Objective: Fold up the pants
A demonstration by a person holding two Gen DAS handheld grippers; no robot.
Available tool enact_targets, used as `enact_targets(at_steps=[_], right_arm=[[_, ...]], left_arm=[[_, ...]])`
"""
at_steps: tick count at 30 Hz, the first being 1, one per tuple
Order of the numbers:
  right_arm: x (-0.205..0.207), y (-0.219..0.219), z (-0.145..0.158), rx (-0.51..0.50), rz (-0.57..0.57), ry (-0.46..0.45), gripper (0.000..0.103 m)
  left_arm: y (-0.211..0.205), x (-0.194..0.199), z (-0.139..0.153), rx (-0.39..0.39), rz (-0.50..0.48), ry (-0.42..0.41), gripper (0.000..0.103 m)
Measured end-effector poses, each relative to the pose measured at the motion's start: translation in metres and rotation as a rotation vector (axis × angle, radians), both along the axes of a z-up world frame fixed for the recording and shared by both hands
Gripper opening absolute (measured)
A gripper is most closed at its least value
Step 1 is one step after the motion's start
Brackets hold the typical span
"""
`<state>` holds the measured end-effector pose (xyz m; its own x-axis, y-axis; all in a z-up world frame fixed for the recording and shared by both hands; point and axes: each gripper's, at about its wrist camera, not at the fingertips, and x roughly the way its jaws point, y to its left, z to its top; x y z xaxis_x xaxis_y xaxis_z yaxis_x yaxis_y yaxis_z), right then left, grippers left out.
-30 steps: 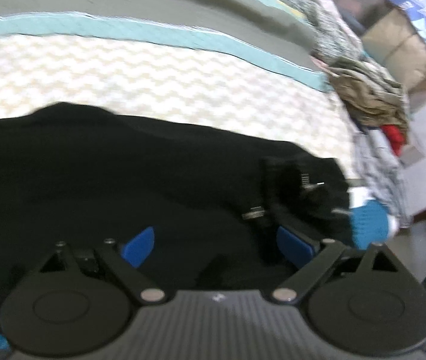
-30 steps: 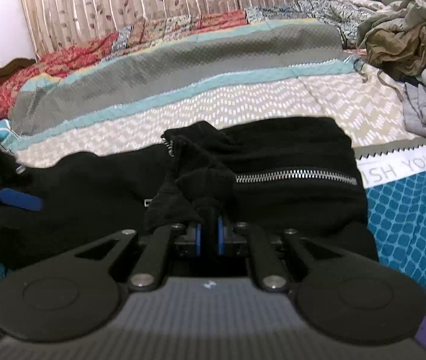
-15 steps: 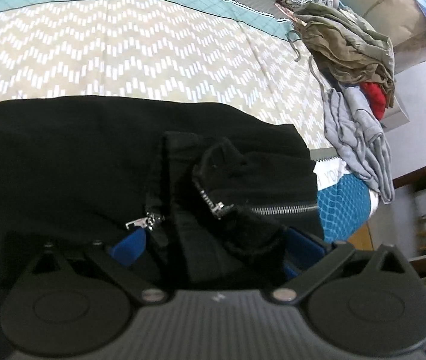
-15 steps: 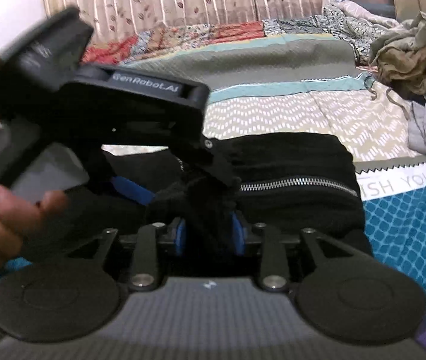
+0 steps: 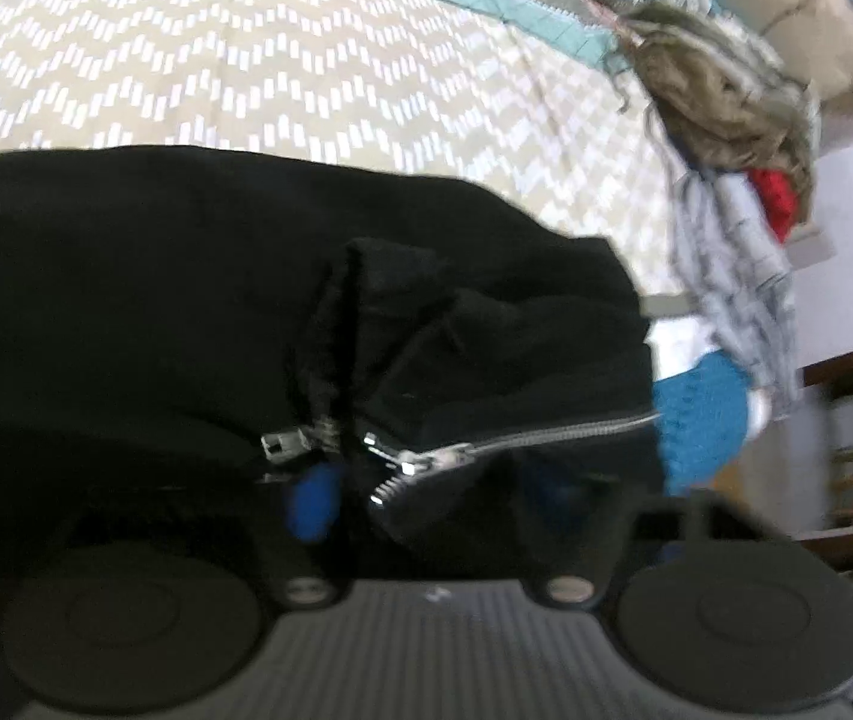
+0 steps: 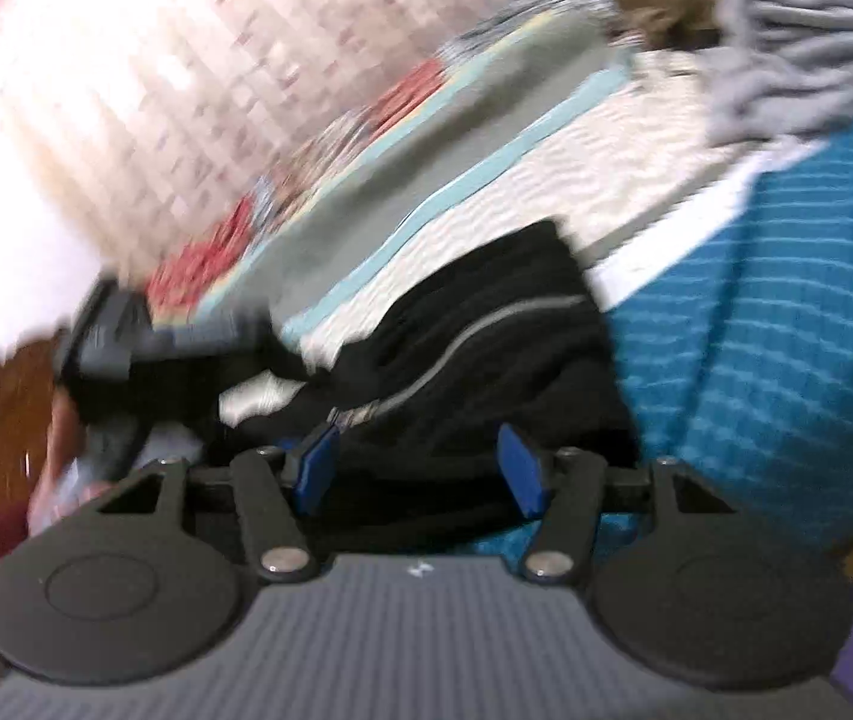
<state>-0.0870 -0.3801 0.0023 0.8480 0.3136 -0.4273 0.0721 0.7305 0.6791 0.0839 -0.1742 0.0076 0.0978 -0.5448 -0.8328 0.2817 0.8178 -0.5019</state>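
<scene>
The black pants [image 5: 156,300] lie on the bed, with a silver zipper [image 5: 546,435] across the near bunched part. My left gripper [image 5: 432,489] sits low over that bunch; black cloth fills the gap between its blue pads [image 5: 312,501] and hides the right one. In the blurred, tilted right wrist view the pants [image 6: 486,360] lie just ahead. My right gripper [image 6: 417,471] is open and empty, its blue pads [image 6: 519,471] wide apart above the cloth. The left gripper's body [image 6: 108,336] shows at the left.
The patterned bedspread [image 5: 306,60] stretches beyond the pants. A pile of olive, grey and red clothes [image 5: 732,138] lies at the right end of the bed. A teal patterned cover [image 6: 786,330] hangs at the bed's near edge. Curtains [image 6: 186,60] hang behind.
My right gripper has let go of the bunched pants, opened wide and swung away tilted. My left gripper has moved in over the zipper bunch, and its pads have come closer around the cloth.
</scene>
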Motion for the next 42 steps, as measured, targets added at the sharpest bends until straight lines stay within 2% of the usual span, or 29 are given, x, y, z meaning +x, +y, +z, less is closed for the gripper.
enact_targets(at_steps=[2, 3, 4, 7, 11, 15, 19, 23, 27, 30, 36, 42], right_arm=[[-0.004, -0.006, 0.003, -0.002, -0.064, 0.004, 0.061], [-0.005, -0.007, 0.003, -0.008, -0.088, 0.014, 0.062], [-0.005, -0.008, 0.003, -0.012, -0.107, 0.025, 0.062], [-0.002, -0.006, 0.002, -0.006, -0.134, 0.041, 0.062], [0.011, 0.007, 0.008, -0.061, -0.105, 0.040, 0.062], [0.039, 0.037, 0.010, -0.180, -0.049, 0.091, 0.062], [0.066, 0.058, 0.005, -0.226, 0.029, 0.155, 0.061], [0.084, 0.073, -0.013, -0.284, 0.078, 0.288, 0.062], [0.088, 0.083, -0.011, -0.367, 0.085, 0.311, 0.061], [0.090, 0.082, -0.012, -0.382, 0.091, 0.315, 0.061], [0.093, 0.085, -0.012, -0.411, 0.098, 0.317, 0.061], [0.092, 0.086, -0.012, -0.415, 0.099, 0.314, 0.061]], left_arm=[[0.002, -0.004, 0.001, 0.008, 0.010, -0.028, 0.036], [0.005, -0.005, 0.004, 0.000, 0.016, -0.040, 0.028], [0.010, -0.006, 0.009, -0.016, 0.024, -0.052, 0.023], [0.034, -0.007, 0.028, -0.067, 0.071, -0.096, 0.020], [0.073, -0.007, 0.045, -0.075, 0.150, -0.138, 0.020], [0.112, -0.009, 0.046, -0.054, 0.210, -0.136, 0.020], [0.140, -0.011, 0.035, -0.022, 0.264, -0.121, 0.020], [0.152, -0.006, 0.015, 0.055, 0.302, -0.078, 0.022], [0.144, -0.005, 0.009, 0.112, 0.293, -0.109, 0.028], [0.138, -0.007, 0.008, 0.156, 0.280, -0.128, 0.033], [0.144, -0.010, 0.008, 0.171, 0.286, -0.126, 0.041], [0.143, -0.013, 0.007, 0.188, 0.286, -0.133, 0.045]])
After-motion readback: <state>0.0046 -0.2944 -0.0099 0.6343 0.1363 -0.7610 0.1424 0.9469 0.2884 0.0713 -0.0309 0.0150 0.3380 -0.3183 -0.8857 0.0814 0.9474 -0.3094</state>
